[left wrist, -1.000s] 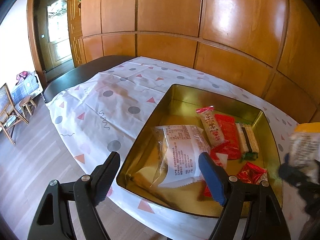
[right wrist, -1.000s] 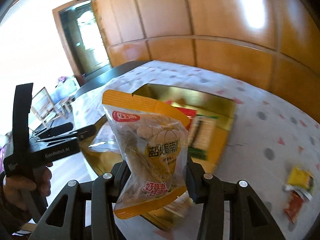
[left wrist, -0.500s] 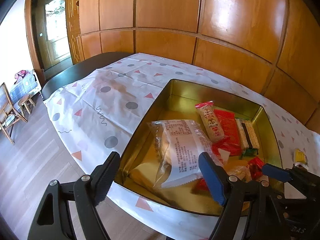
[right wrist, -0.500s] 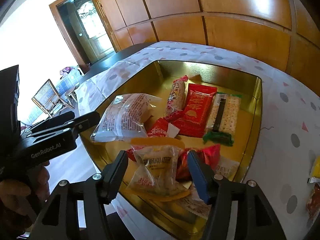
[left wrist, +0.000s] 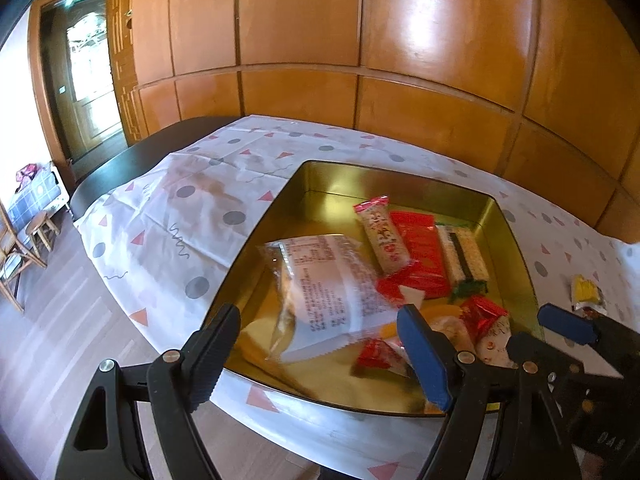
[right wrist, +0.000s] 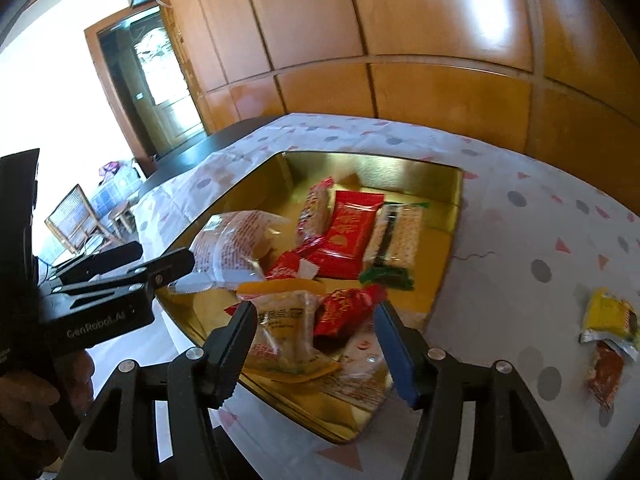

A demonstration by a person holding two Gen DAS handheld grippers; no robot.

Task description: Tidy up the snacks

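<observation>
Tin [right wrist: 448,216]: gold, open, on the dotted cloth [right wrist: 520,240], holding most of the snacks.
Orange pack [right wrist: 286,332]: lay in the tin's near corner, between the right gripper's [right wrist: 316,344] jaws but untouched by either pad.
Right gripper state: jaws apart, gripping nothing.
Loose snacks: a yellow pack [right wrist: 610,316] and a red-brown pack [right wrist: 606,364] lay on the cloth, outside the tin, well apart from it.
Key relation: both loose packs lay to the right of the right gripper, on the side away from the left gripper [left wrist: 320,356]; the right hand looked the nearer one, so a swing right seemed the likely next move.
Long axis: the yellow pack ran roughly crosswise in the right wrist view; the red-brown one ran more toward the camera.
Left gripper state: jaws wide, empty, poised at the tin's near left edge over the white pack [left wrist: 328,288].
Writing: "GenRobot.AI" on the left gripper's body; the packs' print was too blurred to read.
</observation>
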